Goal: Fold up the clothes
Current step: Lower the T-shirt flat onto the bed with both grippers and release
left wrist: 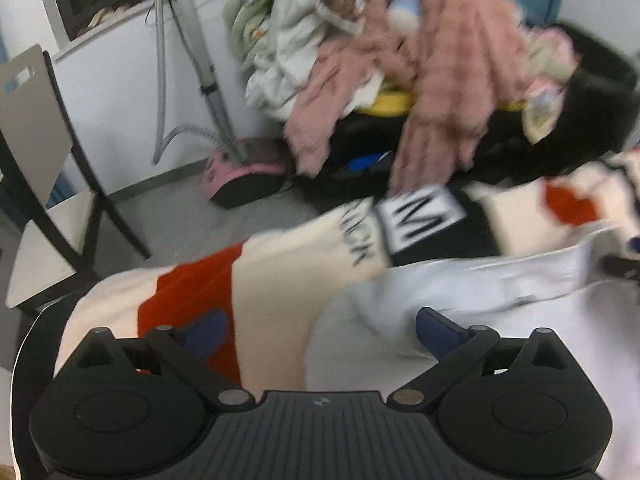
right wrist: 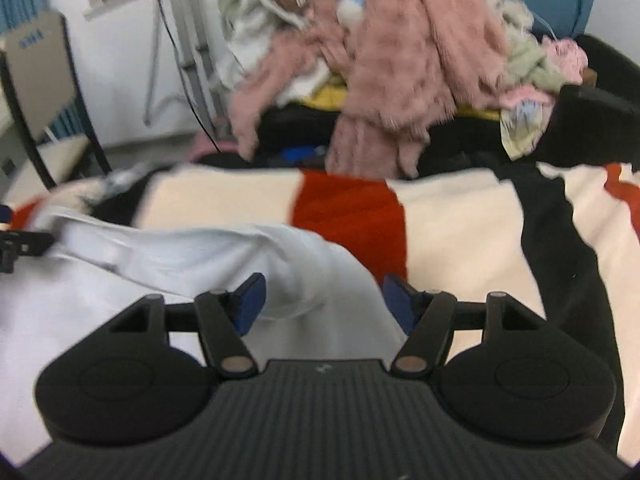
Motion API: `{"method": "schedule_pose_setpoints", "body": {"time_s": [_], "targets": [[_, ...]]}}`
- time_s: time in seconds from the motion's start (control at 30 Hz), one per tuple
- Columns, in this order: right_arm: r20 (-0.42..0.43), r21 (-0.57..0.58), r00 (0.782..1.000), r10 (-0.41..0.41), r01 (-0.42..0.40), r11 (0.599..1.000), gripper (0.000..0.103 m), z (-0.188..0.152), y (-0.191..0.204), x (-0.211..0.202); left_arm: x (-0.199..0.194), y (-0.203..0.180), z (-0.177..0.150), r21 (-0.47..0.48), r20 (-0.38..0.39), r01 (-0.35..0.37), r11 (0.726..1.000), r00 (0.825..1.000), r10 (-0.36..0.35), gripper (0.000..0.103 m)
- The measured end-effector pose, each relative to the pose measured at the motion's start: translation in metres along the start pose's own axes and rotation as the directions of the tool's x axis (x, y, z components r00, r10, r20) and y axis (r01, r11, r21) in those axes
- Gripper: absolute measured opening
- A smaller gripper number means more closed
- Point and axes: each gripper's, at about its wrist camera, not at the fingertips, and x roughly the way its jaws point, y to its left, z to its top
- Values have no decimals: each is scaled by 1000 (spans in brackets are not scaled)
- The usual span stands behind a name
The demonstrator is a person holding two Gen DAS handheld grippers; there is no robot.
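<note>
A white garment (left wrist: 460, 312) lies crumpled on a cream, red and black blanket (left wrist: 280, 272). My left gripper (left wrist: 320, 328) is open, its blue pads straddling the edge where the garment meets the blanket; nothing is held. In the right wrist view the white garment (right wrist: 180, 260) forms a raised fold running between the fingers. My right gripper (right wrist: 322, 300) is open around that fold, not closed on it. The blanket (right wrist: 460, 232) spreads behind and to the right. The left gripper's tip (right wrist: 24, 240) shows at the far left edge.
A heap of clothes with a fluffy pink garment (left wrist: 440, 60) fills a black container (left wrist: 560, 136) behind the surface. A chair (left wrist: 40, 152) stands left. A garment steamer pole (left wrist: 200, 60) with pink base (left wrist: 240, 176) stands by the white wall.
</note>
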Motion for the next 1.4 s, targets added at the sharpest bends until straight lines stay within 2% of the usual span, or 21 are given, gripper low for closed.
{"method": "schedule_pose_setpoints", "body": {"time_s": [0.13, 0.2, 0.37, 0.4, 0.63, 0.77, 0.9, 1.03, 1.13, 1.17, 1.23, 1.4], "targets": [[93, 2, 995, 20, -21, 1000, 67, -16, 17, -68, -70, -1, -16, -40, 101, 59, 997, 993, -55, 103], [147, -4, 989, 18, -18, 1000, 67, -32, 25, -109, -114, -8, -36, -71, 171, 66, 995, 984, -53, 103], [274, -2, 961, 29, -30, 1000, 67, -97, 39, -221, -223, -27, -115, -133, 271, 113, 985, 960, -74, 103], [292, 3, 956, 26, -28, 1000, 67, -114, 42, -242, -254, -30, -136, -135, 284, 116, 984, 956, -74, 103], [350, 25, 936, 20, -30, 999, 67, -216, 64, -352, -362, -34, -244, -184, 330, 151, 971, 940, -84, 103], [375, 44, 927, 3, -21, 999, 67, -241, 71, -400, -422, -18, -290, -237, 334, 178, 955, 938, -92, 103], [406, 94, 914, -19, -21, 995, 67, -245, 73, -443, -467, 4, -325, -312, 339, 223, 923, 934, -111, 103], [440, 112, 898, -19, -34, 993, 67, -247, 79, -470, -490, 22, -348, -348, 352, 268, 898, 925, -140, 103], [466, 107, 885, -4, -52, 993, 67, -251, 83, -480, -486, 33, -351, -393, 334, 271, 879, 932, -138, 100], [475, 106, 880, 1, -58, 993, 67, -252, 85, -484, -481, 37, -350, -415, 336, 280, 866, 931, -140, 100], [467, 118, 884, 13, -77, 990, 67, -254, 84, -477, -469, 44, -350, -452, 339, 294, 842, 930, -142, 98], [451, 185, 892, 39, -137, 973, 68, -270, 66, -438, -408, 54, -350, -530, 296, 280, 800, 946, -135, 90]]}}
